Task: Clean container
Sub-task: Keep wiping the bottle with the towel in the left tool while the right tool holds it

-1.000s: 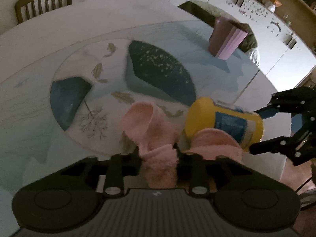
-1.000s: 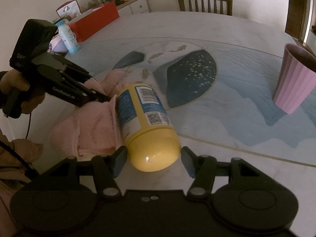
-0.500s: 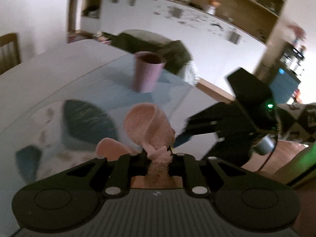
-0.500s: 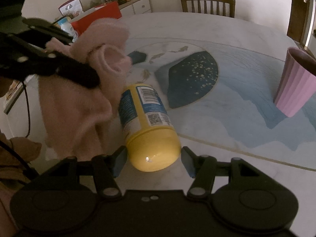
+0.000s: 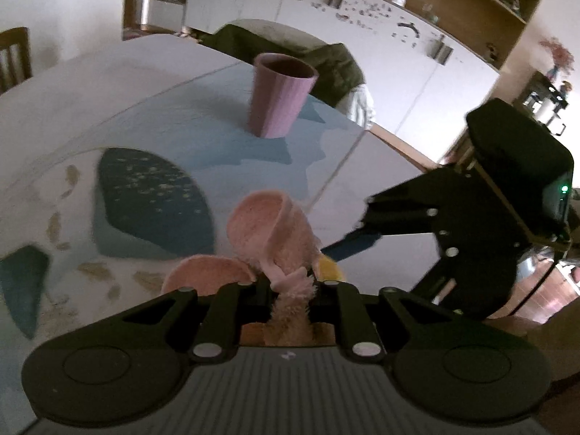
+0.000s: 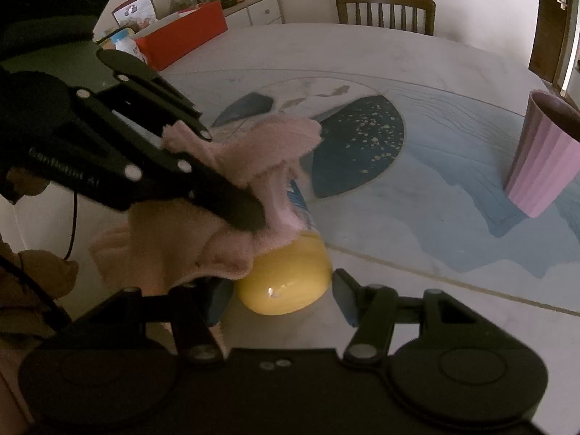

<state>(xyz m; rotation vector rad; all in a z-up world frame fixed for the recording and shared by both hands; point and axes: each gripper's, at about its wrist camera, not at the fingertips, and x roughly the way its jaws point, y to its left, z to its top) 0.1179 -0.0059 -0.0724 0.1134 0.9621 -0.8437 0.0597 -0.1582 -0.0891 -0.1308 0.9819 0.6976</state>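
A yellow container (image 6: 286,279) with a blue-and-white label lies on its side on the table. My right gripper (image 6: 281,299) holds its rounded yellow end between its blue-padded fingers (image 6: 344,299). My left gripper (image 6: 250,217) is shut on a pink fluffy cloth (image 6: 232,246), which drapes over the container's upper left side and hides most of the label. In the left wrist view the cloth (image 5: 272,232) bunches beyond the left gripper (image 5: 291,286), only a sliver of the container (image 5: 330,268) shows, and the right gripper (image 5: 348,233) reaches in from the right.
A ribbed pink cup (image 6: 543,159) stands upright farther along the table, right of the container. The table (image 6: 417,253) carries a blue fish-pattern print. A wooden chair (image 6: 386,11) is at the far edge. A person's hand and sleeve (image 6: 40,275) sit at the left.
My left gripper lifted the pink cloth off the table, swung it up, then brought it down onto the container's side. The container and my right gripper stayed put.
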